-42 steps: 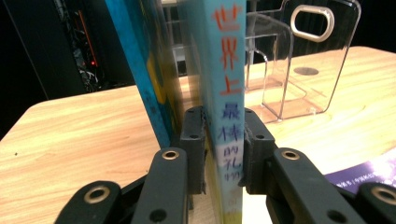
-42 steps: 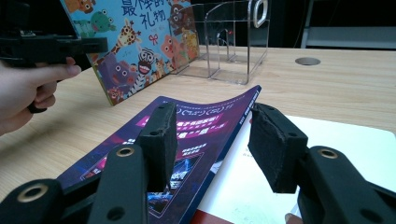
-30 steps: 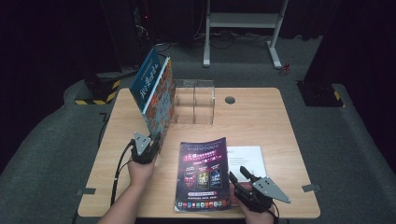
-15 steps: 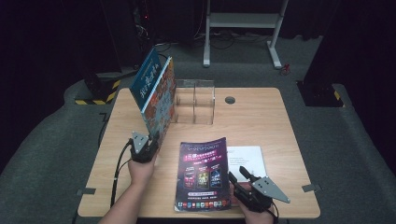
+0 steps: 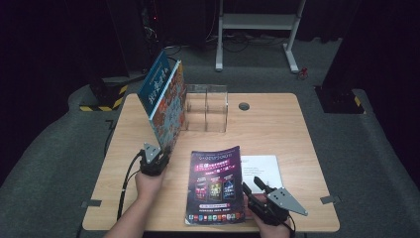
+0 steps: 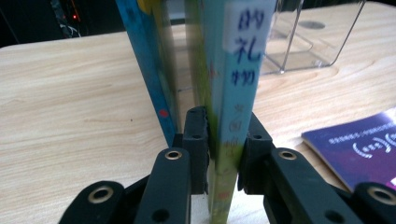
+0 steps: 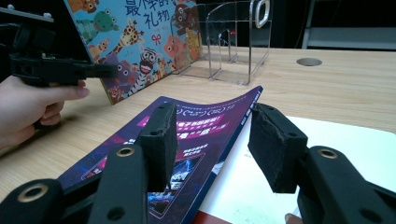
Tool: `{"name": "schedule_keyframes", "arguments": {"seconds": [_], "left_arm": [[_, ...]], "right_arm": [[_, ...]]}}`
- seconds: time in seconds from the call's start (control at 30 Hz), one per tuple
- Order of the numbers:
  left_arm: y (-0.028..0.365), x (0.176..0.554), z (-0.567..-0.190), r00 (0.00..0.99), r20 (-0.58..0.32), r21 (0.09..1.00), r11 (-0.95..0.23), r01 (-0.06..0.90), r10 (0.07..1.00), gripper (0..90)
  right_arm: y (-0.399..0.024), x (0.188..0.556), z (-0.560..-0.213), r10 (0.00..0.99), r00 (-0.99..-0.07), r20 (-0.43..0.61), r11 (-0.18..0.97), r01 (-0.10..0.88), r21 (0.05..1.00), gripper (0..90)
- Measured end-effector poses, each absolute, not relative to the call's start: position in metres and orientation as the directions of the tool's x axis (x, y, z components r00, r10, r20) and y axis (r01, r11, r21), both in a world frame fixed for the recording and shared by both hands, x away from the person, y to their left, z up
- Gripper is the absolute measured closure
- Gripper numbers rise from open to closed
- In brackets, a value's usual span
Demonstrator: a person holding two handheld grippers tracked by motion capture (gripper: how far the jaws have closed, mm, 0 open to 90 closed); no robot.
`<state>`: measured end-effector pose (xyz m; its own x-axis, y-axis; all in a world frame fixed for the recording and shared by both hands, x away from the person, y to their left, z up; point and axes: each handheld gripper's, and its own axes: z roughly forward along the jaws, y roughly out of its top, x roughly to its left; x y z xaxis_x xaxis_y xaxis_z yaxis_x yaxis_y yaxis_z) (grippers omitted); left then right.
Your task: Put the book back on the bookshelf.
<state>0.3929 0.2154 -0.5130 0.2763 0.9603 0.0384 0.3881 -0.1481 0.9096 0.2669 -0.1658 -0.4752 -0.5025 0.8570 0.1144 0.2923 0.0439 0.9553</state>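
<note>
A colourful picture book [image 5: 169, 110] stands tilted on the table's left half, and a blue book [image 5: 154, 79] leans against its back. My left gripper [image 5: 154, 157] is shut on the picture book's [image 6: 236, 98] lower edge, with one pad on each side [image 6: 223, 140]. A purple magazine [image 5: 215, 183] lies flat near the front edge, its far end curling up. Just right of it my right gripper [image 5: 253, 186] stands open. In the right gripper view its jaws [image 7: 212, 140] straddle the magazine's [image 7: 196, 126] right edge without touching it.
A clear acrylic file holder [image 5: 205, 106] stands upright behind the magazine, right beside the leaning books. A white sheet [image 5: 261, 167] lies under the magazine's right side. A round cable hole [image 5: 243, 105] is in the tabletop [image 5: 277, 129] at the back.
</note>
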Motion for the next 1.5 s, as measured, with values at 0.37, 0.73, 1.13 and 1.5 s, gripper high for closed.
{"name": "schedule_keyframes", "arguments": {"seconds": [0.37, 0.73, 1.13, 1.5], "left_arm": [[0.2157, 0.3942, -0.5192, 0.284, 0.084, 0.888, -0.201, 0.413, 0.955, 75.7], [0.2136, 0.3965, -0.5199, 0.268, 0.080, 0.891, -0.189, 0.413, 0.960, 75.8], [0.2119, 0.3984, -0.5206, 0.265, 0.067, 0.894, -0.176, 0.412, 0.962, 75.7], [0.2123, 0.3998, -0.5212, 0.263, 0.057, 0.897, -0.165, 0.410, 0.963, 74.9]], "right_arm": [[-0.1656, 0.2672, -0.4757, 0.857, -0.502, 0.116, 0.043, 0.294, 0.955, 51.5], [-0.1650, 0.2676, -0.4761, 0.856, -0.505, 0.115, 0.046, 0.296, 0.954, 51.6], [-0.1645, 0.2677, -0.4764, 0.856, -0.506, 0.111, 0.051, 0.295, 0.954, 51.5], [-0.1644, 0.2677, -0.4766, 0.855, -0.506, 0.111, 0.051, 0.296, 0.954, 51.6]]}}
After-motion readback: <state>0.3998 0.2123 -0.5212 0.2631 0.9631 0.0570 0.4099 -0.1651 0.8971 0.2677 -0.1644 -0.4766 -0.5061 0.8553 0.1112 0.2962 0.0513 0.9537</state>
